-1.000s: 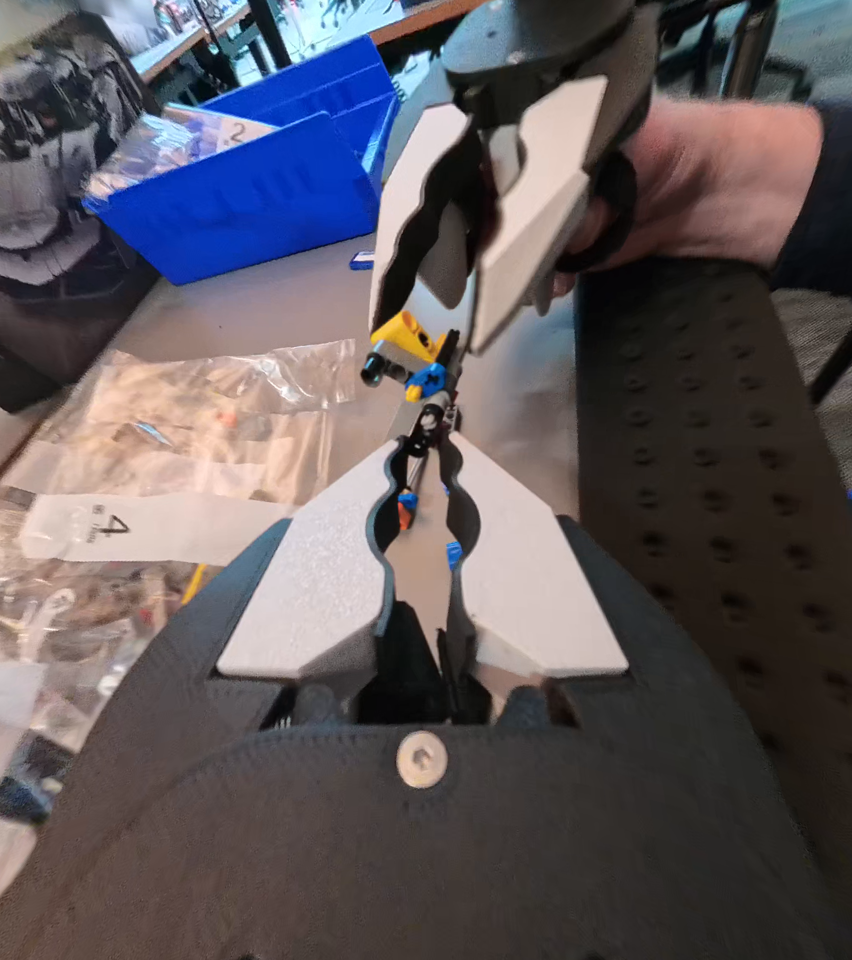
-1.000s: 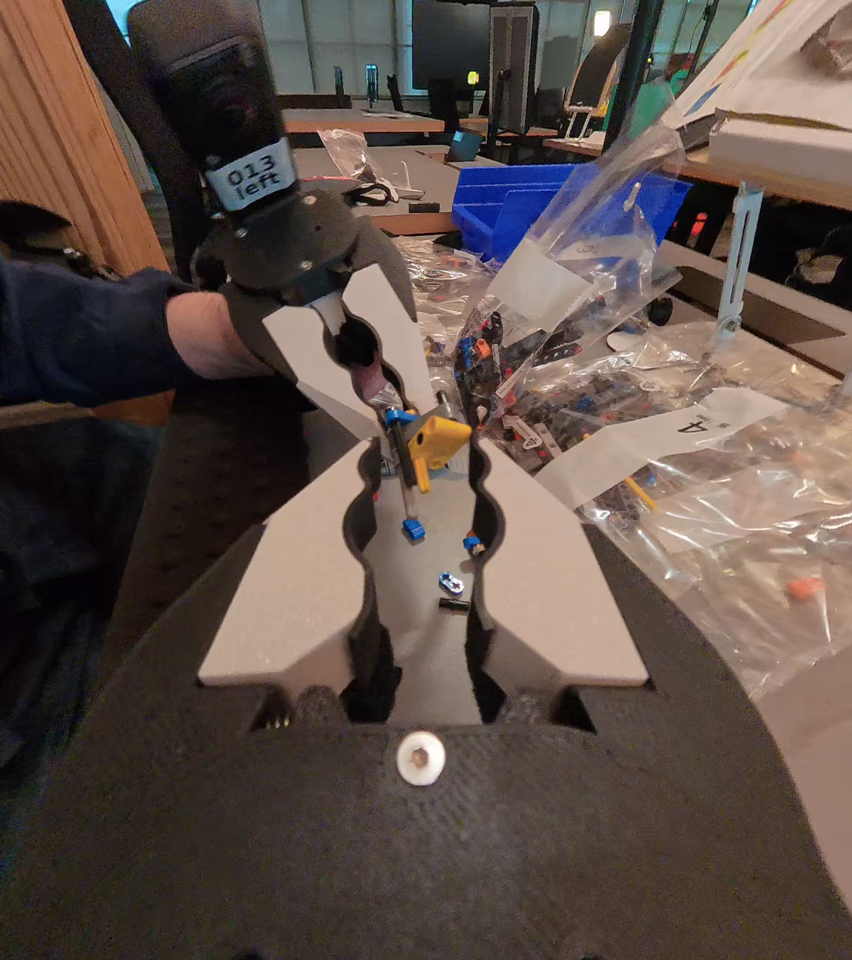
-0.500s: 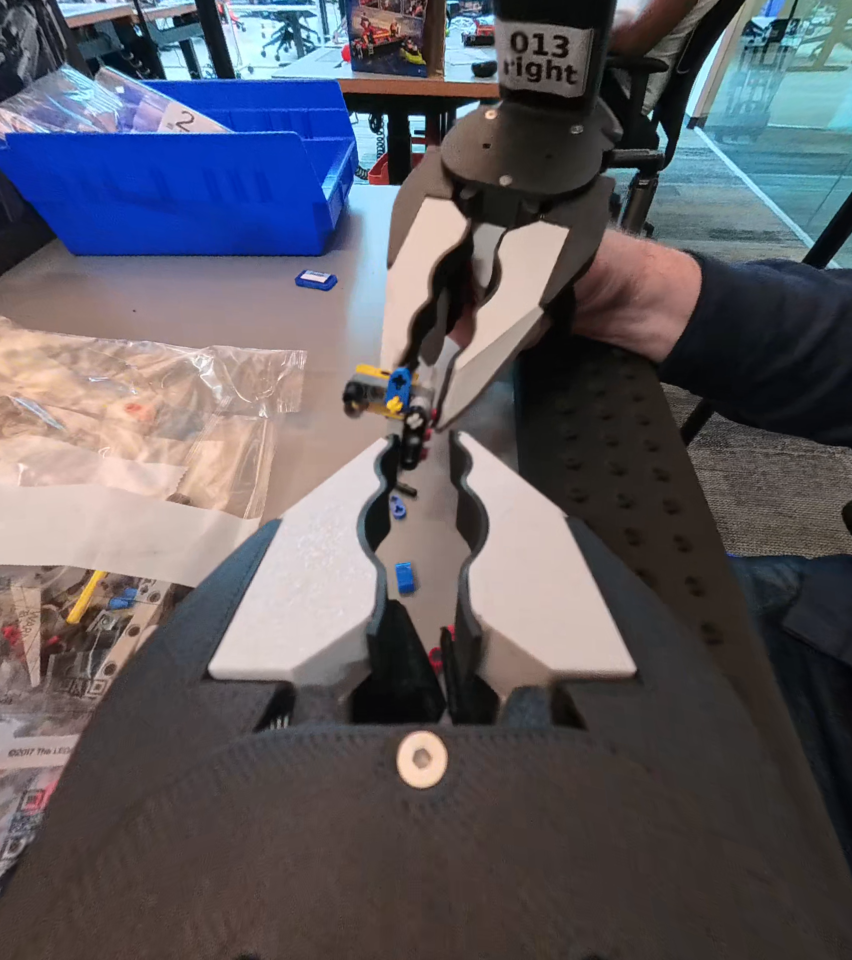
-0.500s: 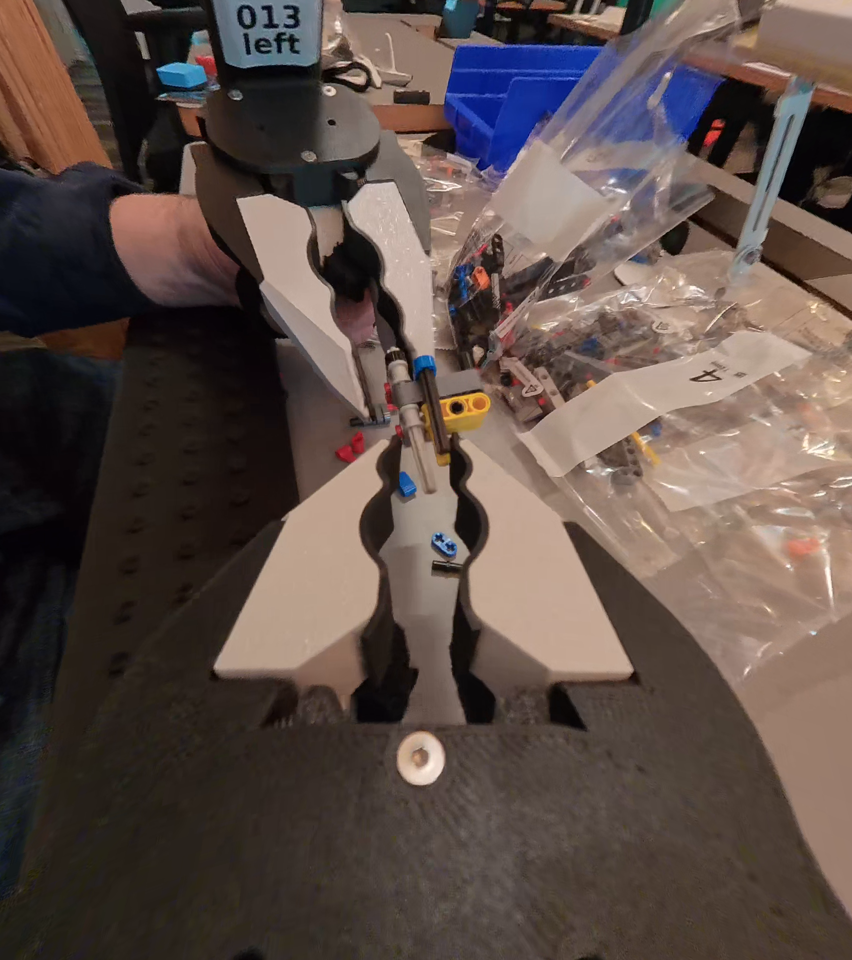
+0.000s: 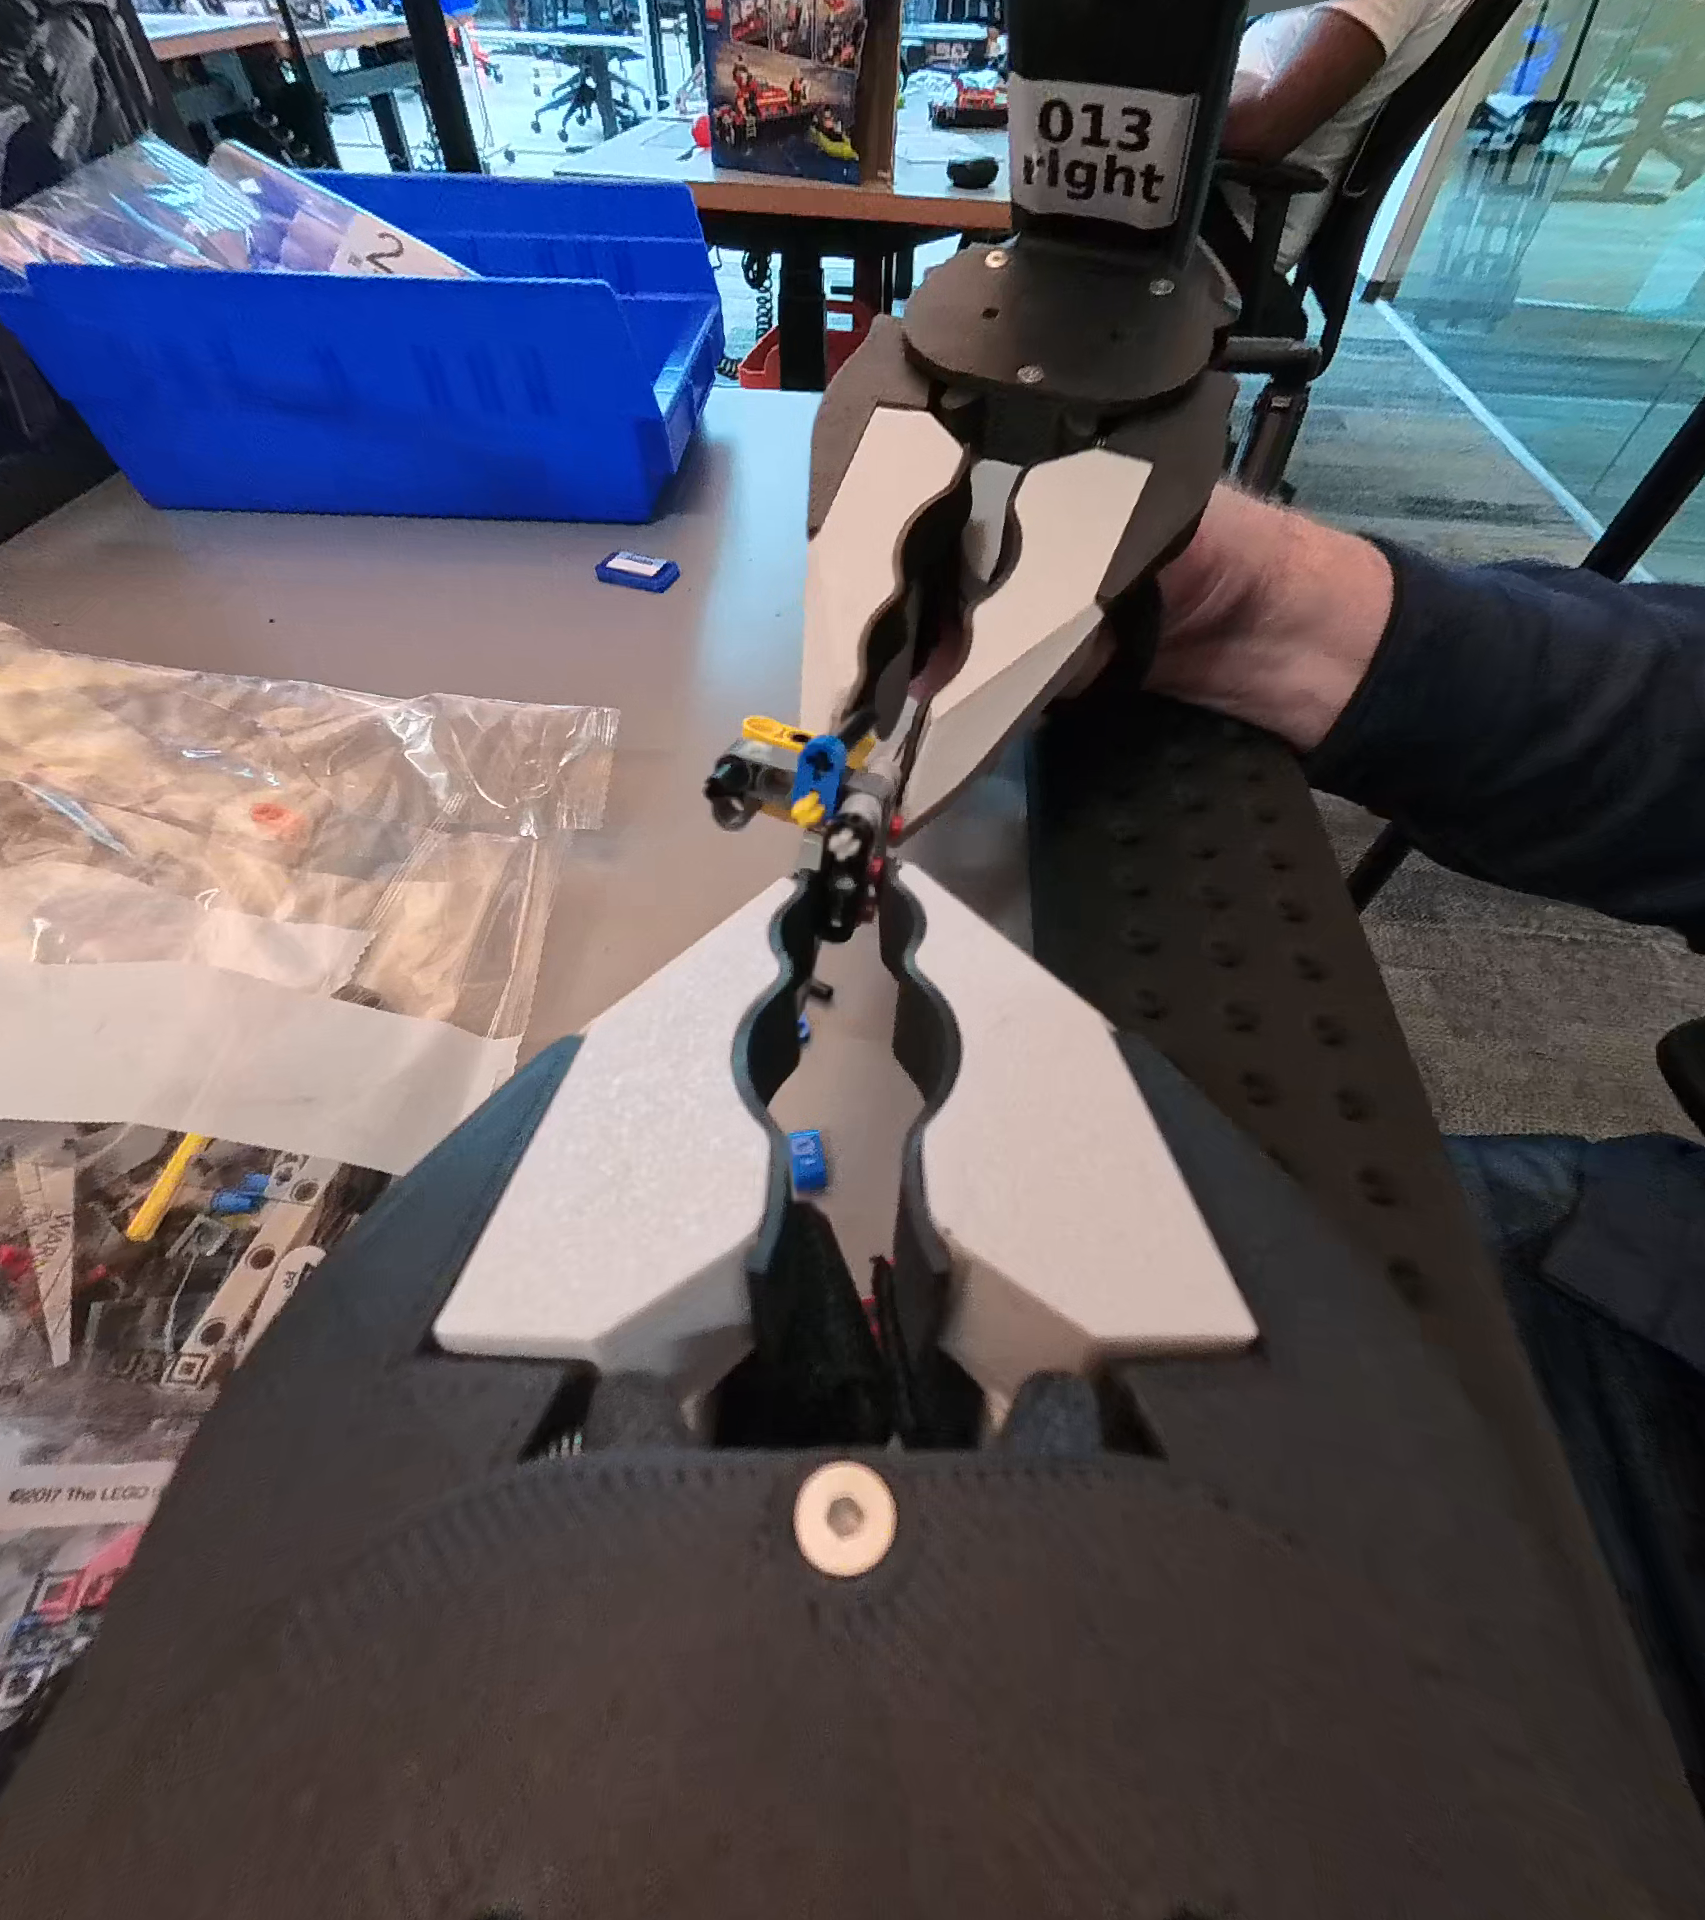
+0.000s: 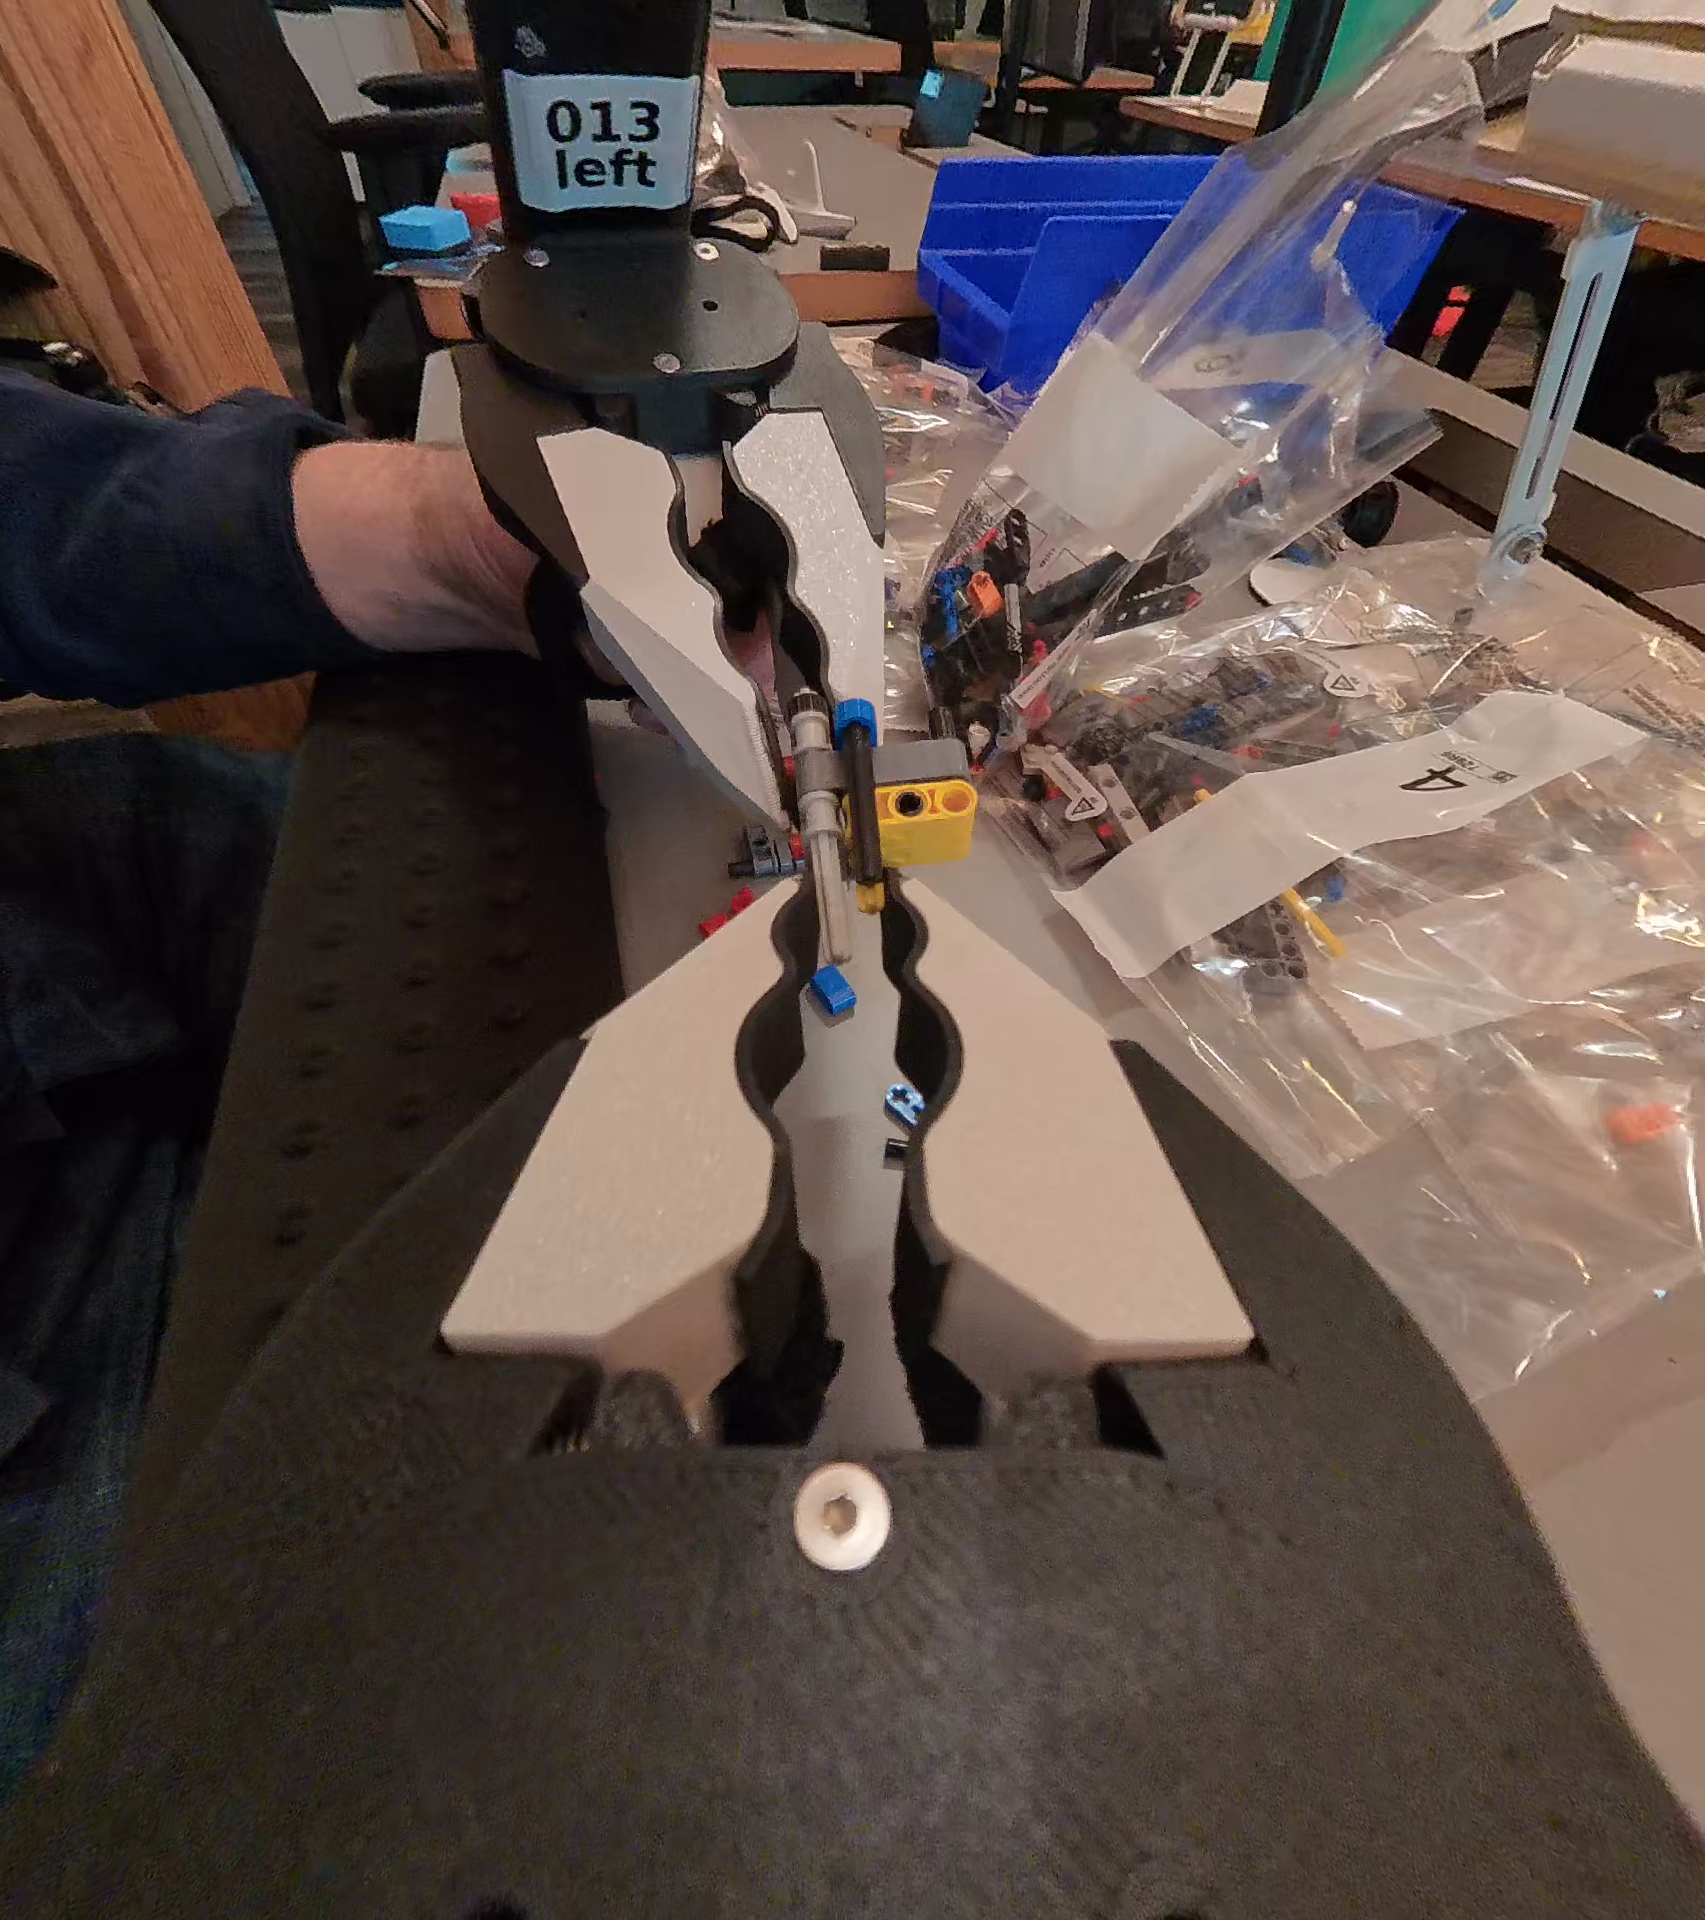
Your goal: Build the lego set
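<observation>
A small lego assembly (image 5: 806, 774) of a yellow beam (image 6: 923, 821), a grey axle, a black axle and blue bushes hangs above the grey table between my two grippers, which face each other tip to tip. My left gripper (image 5: 843, 896) is shut on the assembly's grey and black end; in the right wrist view it (image 6: 794, 764) comes down from the top, clamping the grey axle (image 6: 824, 831). My right gripper (image 6: 848, 906) is shut on the other end of the assembly; in the left wrist view it (image 5: 879, 764) pinches the black axle.
Loose small pieces lie under the grippers: a blue piece (image 6: 832, 987), a blue connector (image 6: 902, 1101), a black pin (image 6: 895, 1147). Clear bags of parts (image 6: 1243, 727) (image 5: 204, 831) cover the table. A blue bin (image 5: 360, 395) stands behind. A black perforated pad (image 5: 1243, 987) runs along the table edge. The grippers are tip to tip, or close to it. My right gripper's tips are some 8 centimetres from the black pin (image 6: 895, 1147).
Both grippers have swung from a tilted pose to face each other level. The assembly has turned with them and stays held between the tips.
</observation>
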